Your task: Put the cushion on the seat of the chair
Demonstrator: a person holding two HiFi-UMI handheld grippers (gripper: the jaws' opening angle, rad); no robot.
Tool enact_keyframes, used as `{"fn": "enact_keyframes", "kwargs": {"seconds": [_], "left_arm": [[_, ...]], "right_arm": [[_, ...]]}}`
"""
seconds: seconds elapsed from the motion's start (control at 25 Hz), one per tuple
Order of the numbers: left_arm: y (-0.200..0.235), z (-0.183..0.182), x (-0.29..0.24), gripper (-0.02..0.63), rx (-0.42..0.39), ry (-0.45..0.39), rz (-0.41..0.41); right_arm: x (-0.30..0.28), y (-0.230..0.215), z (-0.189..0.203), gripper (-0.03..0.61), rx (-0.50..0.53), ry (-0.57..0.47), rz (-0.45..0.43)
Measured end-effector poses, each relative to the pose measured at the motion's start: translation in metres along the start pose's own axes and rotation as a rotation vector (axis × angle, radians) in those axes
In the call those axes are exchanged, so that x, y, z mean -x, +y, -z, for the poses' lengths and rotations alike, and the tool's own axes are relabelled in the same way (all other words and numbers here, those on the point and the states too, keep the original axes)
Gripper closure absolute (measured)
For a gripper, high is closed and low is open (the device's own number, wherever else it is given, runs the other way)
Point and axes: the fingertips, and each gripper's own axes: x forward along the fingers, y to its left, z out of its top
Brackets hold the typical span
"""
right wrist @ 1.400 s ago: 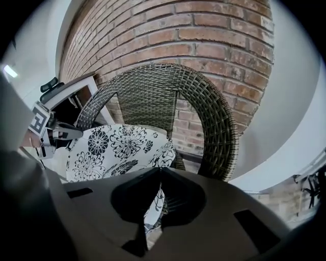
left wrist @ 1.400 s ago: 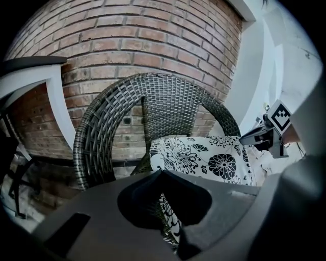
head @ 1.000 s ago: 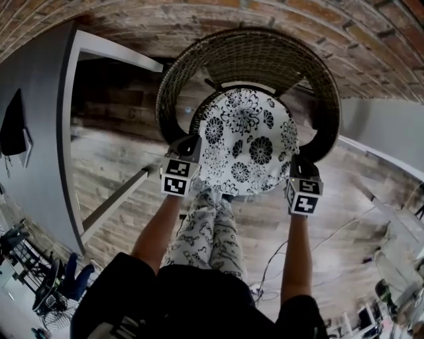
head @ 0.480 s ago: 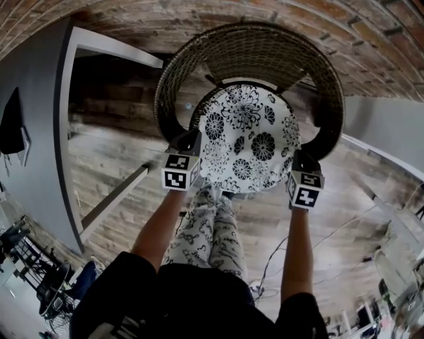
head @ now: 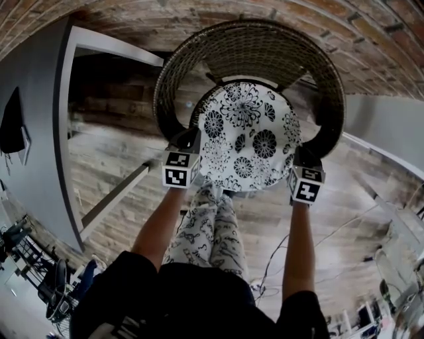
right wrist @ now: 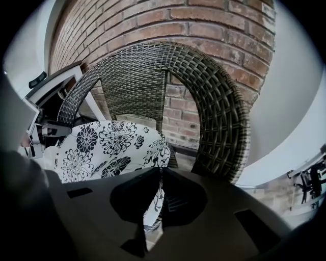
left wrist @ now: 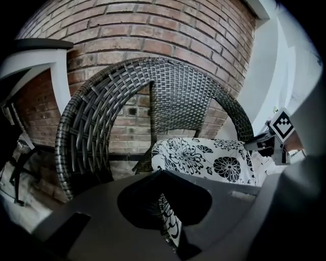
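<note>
Left gripper (head: 188, 144) has its jaws clamped on the cushion's (head: 248, 136) left edge, fabric pinched right between them. The flowery black-and-white cushion hangs over the seat area inside the round wicker chair (head: 255, 49); can't tell if it's touching the seat. Right gripper (head: 298, 157) pinches the right edge the same way. Brick wall (head: 199, 13) behind.

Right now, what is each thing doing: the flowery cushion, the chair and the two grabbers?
cushion: held flat by two opposite edges over the chair's seat; whether it rests on the seat cannot be told.
chair: upright, in front of the brick wall.
left gripper: shut on the cushion's edge.
right gripper: shut on the cushion's other edge.
</note>
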Motion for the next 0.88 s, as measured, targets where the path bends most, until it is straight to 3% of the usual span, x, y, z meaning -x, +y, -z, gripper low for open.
{"fn": "enact_keyframes", "kwargs": {"seconds": [0.52, 0.88], "left_arm": [[0.006, 0.002, -0.002, 0.61, -0.02, 0.007, -0.03], [0.01, 0.007, -0.002, 0.609, -0.035, 0.023, -0.04]], "right_arm": [[0.008, -0.012, 0.006, 0.505, -0.054, -0.012, 0.017], [0.019, -0.003, 0.004, 0.502, -0.107, -0.051, -0.001]]}}
